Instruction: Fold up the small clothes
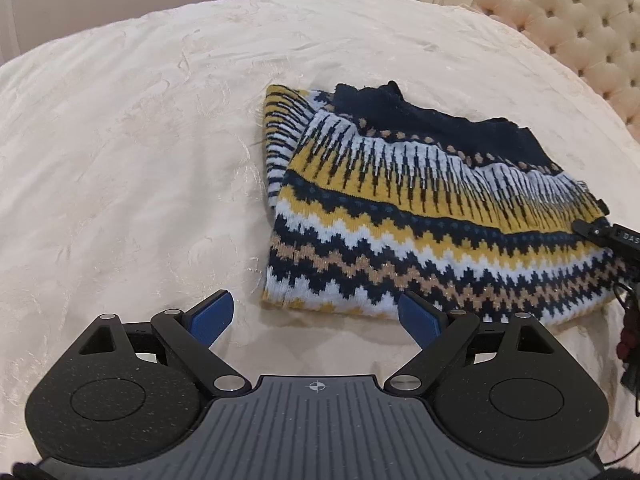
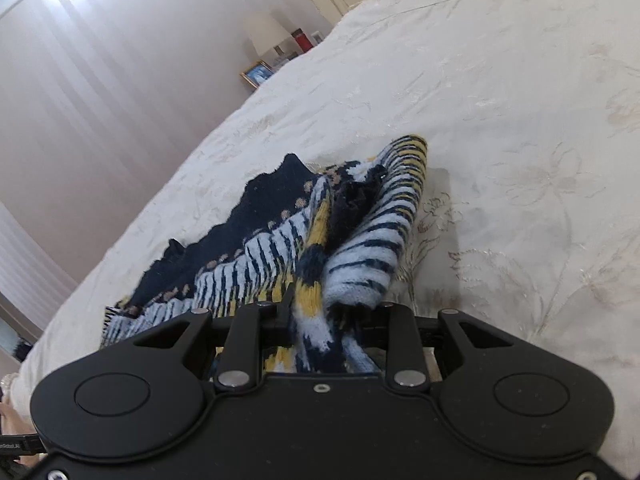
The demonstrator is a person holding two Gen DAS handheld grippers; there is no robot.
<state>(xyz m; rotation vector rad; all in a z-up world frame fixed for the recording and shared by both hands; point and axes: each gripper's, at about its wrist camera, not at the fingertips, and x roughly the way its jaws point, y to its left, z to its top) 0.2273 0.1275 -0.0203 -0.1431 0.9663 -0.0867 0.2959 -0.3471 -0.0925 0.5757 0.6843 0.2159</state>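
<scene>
Cream bedspread (image 1: 120,160) carries the patterned knit sweater (image 1: 420,208), partly folded, lying toward the tufted headboard (image 1: 580,32). Right gripper (image 2: 320,316) has narrow jaws pinching the sweater's side edge. Left gripper (image 1: 316,316), jaws wide and empty, hovers just beside its near hem; next it likely must grasp that hem.

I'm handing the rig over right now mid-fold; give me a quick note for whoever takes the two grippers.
Left gripper: open, empty, hovering by the near hem of the navy, yellow and white zigzag knit sweater.
Right gripper: shut on a bunched fold at the sweater's right edge, slightly raised.
Sweater lies on the cream embroidered bedspread.
Done: it looks partly folded, one striped part tucked under.
Left: probably bring the gripped edge across, then flatten.
</scene>
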